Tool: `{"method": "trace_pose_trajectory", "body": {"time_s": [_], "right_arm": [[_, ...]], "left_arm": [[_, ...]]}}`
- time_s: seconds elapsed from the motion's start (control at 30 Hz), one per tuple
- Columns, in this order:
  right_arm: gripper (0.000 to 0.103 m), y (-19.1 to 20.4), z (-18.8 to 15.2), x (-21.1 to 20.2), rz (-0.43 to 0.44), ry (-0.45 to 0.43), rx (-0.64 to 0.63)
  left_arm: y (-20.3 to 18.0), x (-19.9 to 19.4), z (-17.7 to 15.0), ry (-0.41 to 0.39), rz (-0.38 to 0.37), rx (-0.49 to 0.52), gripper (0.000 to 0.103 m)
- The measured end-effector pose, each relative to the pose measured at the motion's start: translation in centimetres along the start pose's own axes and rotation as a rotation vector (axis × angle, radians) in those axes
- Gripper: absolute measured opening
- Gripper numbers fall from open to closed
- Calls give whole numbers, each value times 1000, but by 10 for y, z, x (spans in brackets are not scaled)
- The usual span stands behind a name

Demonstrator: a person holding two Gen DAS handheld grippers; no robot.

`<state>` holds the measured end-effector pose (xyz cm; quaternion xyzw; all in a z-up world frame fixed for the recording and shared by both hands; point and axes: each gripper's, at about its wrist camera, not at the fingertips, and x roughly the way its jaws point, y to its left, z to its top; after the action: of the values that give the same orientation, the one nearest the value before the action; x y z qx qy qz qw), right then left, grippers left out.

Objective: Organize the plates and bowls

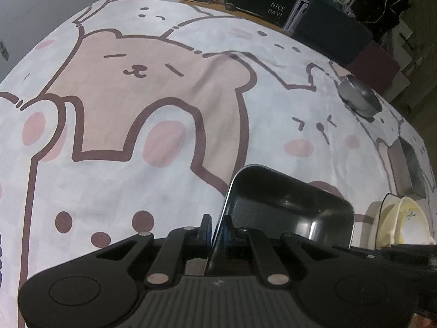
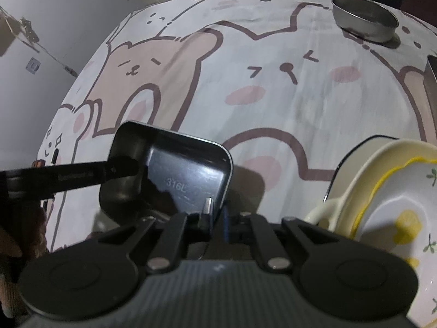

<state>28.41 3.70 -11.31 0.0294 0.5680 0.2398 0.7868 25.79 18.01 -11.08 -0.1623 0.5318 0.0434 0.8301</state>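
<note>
Left hand-held gripper (image 1: 217, 231) clamped tight on rim of rectangular stainless steel tray (image 1: 289, 213); right hand-held gripper (image 2: 217, 218) pinching opposite rim, tray tilted above bear-print cloth (image 1: 136, 109). Advice: keep both grips firm, level tray, lower toward stacked cream ceramic plates (image 2: 382, 191).

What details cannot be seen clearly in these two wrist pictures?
- Rectangular steel tray: its near end, both views, hidden by the gripper bodies.
- Stack of cream and yellow ceramic dishes: cut by the right edge, count unclear.
- Second rectangular metal tray: left wrist view, mostly edge-on; right wrist view, cropped.
- Round metal bowl: contents unreadable.
</note>
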Motion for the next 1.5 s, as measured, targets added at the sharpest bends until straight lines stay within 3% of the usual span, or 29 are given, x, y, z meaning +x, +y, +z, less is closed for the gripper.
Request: {"method": "trace_pose_trajectory", "body": {"time_s": [0.43,0.6,0.83,0.97,1.07,1.17,1.33,1.5], "right_arm": [[10,12,1,5,-47,3,-37],[20,16,0,7,-51,0,-56],[35,21,-3,3,-62,-21,-107],[56,23,-5,-4,-49,-46,-112],[58,22,-6,-13,-43,-69,-113],[71,20,-9,-23,-19,-75,-118],[80,19,-23,-45,-15,-113,-137],[102,18,-41,-75,-12,-177,-177]], "left_arm": [[1,5,-2,10,17,21,8],[3,7,-2,17,16,20,8],[4,0,-5,3,37,25,44],[3,-11,-7,-14,31,35,66],[-3,-23,-11,-34,17,61,80],[-10,-36,-16,-58,16,91,88],[-22,-58,-27,-99,5,116,97],[-38,-80,-42,-157,26,180,103]]}}
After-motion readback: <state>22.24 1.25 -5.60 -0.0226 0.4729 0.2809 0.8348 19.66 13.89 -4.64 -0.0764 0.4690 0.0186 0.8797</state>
